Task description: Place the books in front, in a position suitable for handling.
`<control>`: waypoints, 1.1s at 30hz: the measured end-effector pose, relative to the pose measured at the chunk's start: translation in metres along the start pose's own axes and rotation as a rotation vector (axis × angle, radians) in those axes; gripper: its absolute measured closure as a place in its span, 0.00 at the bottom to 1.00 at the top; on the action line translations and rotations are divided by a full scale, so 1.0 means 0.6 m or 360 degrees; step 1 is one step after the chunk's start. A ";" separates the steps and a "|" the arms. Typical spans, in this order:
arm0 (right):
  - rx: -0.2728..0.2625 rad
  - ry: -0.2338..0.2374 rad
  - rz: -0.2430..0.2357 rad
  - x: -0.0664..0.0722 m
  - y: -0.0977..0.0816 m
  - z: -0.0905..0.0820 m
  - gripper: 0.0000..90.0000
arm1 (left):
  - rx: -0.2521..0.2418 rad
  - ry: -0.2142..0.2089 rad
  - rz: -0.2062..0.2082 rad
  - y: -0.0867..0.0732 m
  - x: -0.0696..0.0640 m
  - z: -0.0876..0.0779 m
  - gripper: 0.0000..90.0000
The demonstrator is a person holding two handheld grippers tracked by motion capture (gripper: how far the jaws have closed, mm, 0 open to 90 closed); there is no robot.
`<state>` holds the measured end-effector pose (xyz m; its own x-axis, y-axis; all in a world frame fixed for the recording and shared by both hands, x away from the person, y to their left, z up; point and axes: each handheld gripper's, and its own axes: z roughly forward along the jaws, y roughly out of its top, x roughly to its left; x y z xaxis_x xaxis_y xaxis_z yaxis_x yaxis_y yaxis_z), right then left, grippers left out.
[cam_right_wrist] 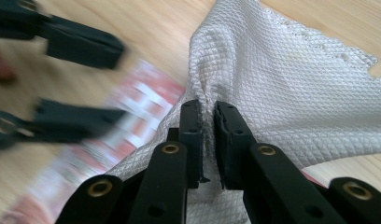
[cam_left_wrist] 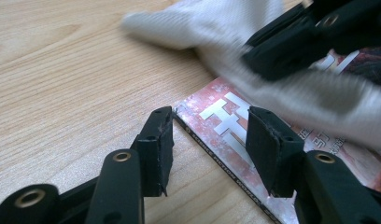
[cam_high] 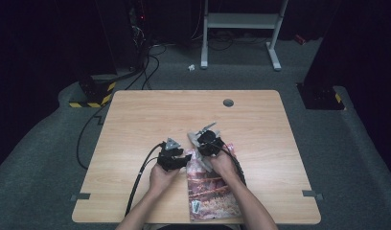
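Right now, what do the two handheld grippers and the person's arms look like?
Both the left gripper and the right gripper are black, each topped by a grey three-cornered plate and trailing a black cable. Their flat jaws carry brass-coloured rivets. The forearms are bare, no sleeves showing.

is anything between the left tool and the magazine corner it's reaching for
Nothing visible. The left tool stands open astride the corner of the magazine on the table. The white cloth, pinched in the right tool, lies further along the cover, not between them.
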<state>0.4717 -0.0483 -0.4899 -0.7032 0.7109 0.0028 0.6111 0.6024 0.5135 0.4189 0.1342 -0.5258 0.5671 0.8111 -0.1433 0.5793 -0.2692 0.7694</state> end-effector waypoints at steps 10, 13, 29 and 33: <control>0.0029 -0.0188 0.0174 -0.097 -0.061 -0.043 0.90 | -0.0001 -0.0001 -0.0001 0.000 0.000 0.000 0.56; 0.0011 -0.0188 0.0231 -0.113 -0.079 -0.052 0.90 | 0.0000 -0.0001 -0.0005 0.000 0.000 0.000 0.56; 0.0036 -0.0322 0.0322 -0.170 -0.174 -0.103 0.90 | 0.0113 -0.0014 -0.0037 0.005 -0.015 -0.013 0.50; 0.0018 -0.0330 0.0333 -0.170 -0.188 -0.115 0.86 | 0.0130 -0.0019 -0.0016 0.003 -0.026 -0.020 0.50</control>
<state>0.4493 -0.2135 -0.4886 -0.4732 0.8783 -0.0684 0.7398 0.4383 0.5104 0.4043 0.1275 -0.5147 0.5677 0.8078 -0.1585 0.6306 -0.3029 0.7146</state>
